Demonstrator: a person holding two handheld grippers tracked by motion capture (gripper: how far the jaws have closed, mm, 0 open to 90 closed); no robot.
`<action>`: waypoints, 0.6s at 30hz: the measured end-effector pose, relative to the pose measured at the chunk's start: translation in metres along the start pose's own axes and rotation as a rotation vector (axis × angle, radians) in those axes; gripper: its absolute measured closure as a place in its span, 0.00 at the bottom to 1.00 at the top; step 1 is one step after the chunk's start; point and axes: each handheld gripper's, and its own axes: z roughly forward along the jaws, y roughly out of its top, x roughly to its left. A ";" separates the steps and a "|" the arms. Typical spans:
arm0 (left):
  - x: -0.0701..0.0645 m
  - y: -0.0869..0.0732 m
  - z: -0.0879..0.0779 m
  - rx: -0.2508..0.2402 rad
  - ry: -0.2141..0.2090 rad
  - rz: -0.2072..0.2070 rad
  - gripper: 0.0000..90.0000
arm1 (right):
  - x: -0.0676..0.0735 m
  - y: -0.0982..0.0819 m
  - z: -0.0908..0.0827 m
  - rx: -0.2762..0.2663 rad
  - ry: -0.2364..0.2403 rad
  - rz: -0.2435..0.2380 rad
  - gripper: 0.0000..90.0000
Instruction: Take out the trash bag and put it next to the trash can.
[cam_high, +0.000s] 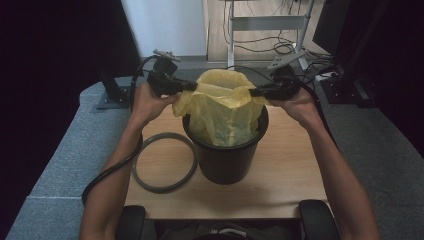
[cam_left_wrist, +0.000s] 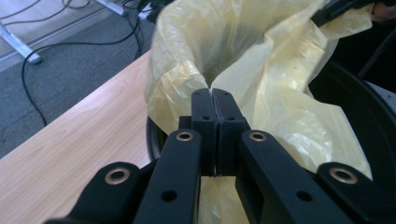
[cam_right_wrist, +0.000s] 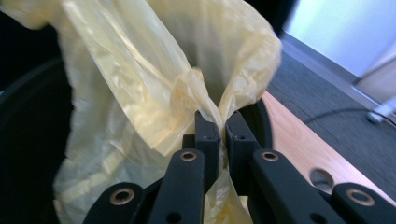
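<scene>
- Pinching the bag (cam_high: 220, 107) rim on opposite sides, your left gripper (cam_high: 192, 86) and right gripper (cam_high: 252, 92) were both clamped on plastic.
- You held the bag half inside the bin (cam_high: 225, 160), mouth raised above it.
- You did best spreading evenly and folding the rim over the edge.

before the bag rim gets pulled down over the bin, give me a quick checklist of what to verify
1. Left hand-held gripper clamped on the yellow bag: ok, jaws shut on the plastic.
2. Right hand-held gripper clamped on the opposite edge: ok.
3. Bag mouth spread open: ok, stretched between both grips.
4. Bag bottom inside the black bin: ok, though how deep, cannot tell.
5. Bag rim folded over the bin edge: not ok, held above it.
6. Grey ring out of the way: ok, flat on the table beside the bin.
</scene>
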 end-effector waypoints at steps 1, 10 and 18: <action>-0.001 0.001 0.000 -0.003 -0.006 0.001 0.98 | 0.005 0.004 0.000 -0.003 0.012 -0.022 0.95; -0.013 0.006 0.010 -0.008 -0.062 0.032 0.98 | 0.022 0.017 0.013 -0.029 0.104 -0.064 0.94; -0.026 0.009 0.027 0.011 -0.114 0.068 0.98 | 0.035 0.018 0.038 -0.019 0.161 -0.090 0.94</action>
